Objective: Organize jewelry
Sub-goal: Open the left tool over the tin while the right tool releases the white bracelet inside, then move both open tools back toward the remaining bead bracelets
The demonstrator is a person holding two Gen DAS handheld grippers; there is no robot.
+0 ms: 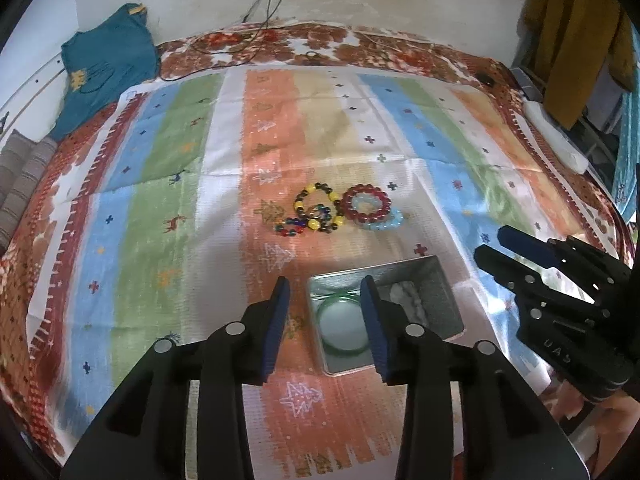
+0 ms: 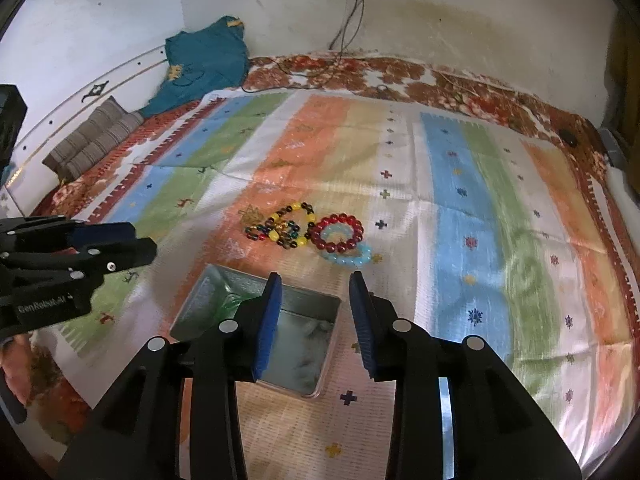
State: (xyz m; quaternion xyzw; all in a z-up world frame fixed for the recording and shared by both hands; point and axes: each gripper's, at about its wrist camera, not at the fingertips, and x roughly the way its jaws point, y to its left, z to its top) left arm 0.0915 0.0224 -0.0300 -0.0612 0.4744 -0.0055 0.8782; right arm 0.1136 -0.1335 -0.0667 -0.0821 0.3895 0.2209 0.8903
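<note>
**Two open grippers above a metal tin, beaded bracelets beyond**

Nearest the lens in the left wrist view, the left gripper [image 1: 326, 326] hovers with its blue-padded jaws spread apart and nothing between them; its right pad overlaps the near part of the metal tin [image 1: 442, 300]. The tin is rectangular and open-topped and rests on the striped cloth [image 1: 160, 184]. Inside it lie a green bangle [image 1: 340, 346], on the left side, and a pale whitish item [image 1: 406, 294], on the right side; what the latter is cannot be told. The right gripper [image 2: 316, 316] likewise has its jaws apart and empty, held over the tin's far right corner; in the left wrist view it shows from the side at the right edge.

Beyond the tin, on the orange and white stripes, the loose jewelry lies in a tight cluster: a yellow-and-dark beaded bracelet [image 1: 318, 208], a small multicoloured bead bracelet [image 1: 290, 230] just beside it, a red beaded bracelet [image 1: 368, 202] to the right, and a light blue beaded bracelet [image 1: 384, 222] partly under the red one. At the far left corner, against the wall, lies a teal garment [image 1: 104, 64].
</note>
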